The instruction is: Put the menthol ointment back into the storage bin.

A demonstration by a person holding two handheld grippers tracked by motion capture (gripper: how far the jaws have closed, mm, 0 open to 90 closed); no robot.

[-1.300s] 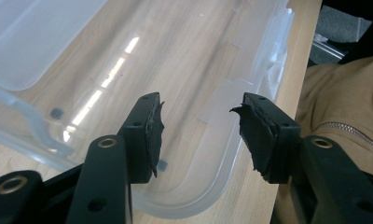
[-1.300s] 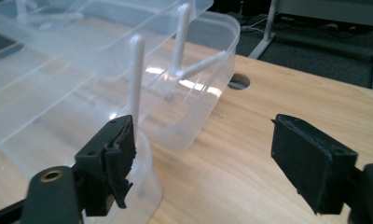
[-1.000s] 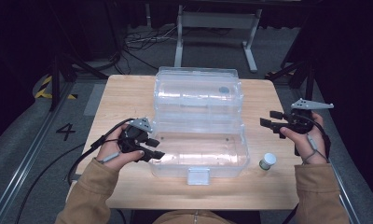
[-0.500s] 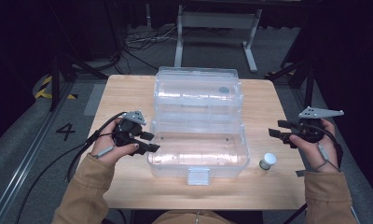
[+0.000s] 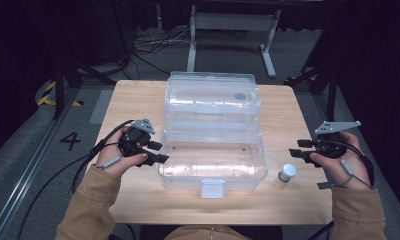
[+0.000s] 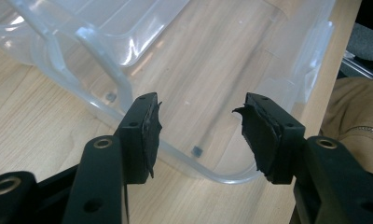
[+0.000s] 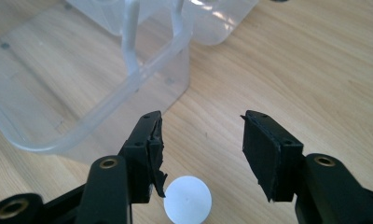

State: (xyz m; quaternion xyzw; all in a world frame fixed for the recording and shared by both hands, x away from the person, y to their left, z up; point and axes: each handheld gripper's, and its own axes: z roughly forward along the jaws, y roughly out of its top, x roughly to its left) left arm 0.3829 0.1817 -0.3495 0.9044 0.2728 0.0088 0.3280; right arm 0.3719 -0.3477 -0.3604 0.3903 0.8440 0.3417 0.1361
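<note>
The small white-capped bottle (image 5: 287,173) stood upright just ahead of and below the right gripper (image 7: 201,144), whose wide jaws had just been narrowing on nothing. The left gripper (image 6: 198,133), jaws wide and empty, faced the clear box (image 5: 213,165).

Sitting on one wooden table (image 5: 138,100): one clear plastic bin (image 5: 213,160) lying open, one small white-capped bottle (image 5: 287,172), two handheld grippers hovering.

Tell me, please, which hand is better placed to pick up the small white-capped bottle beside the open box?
The right gripper: its open jaws sit just above the bottle, empty. The left gripper is across the box.
</note>
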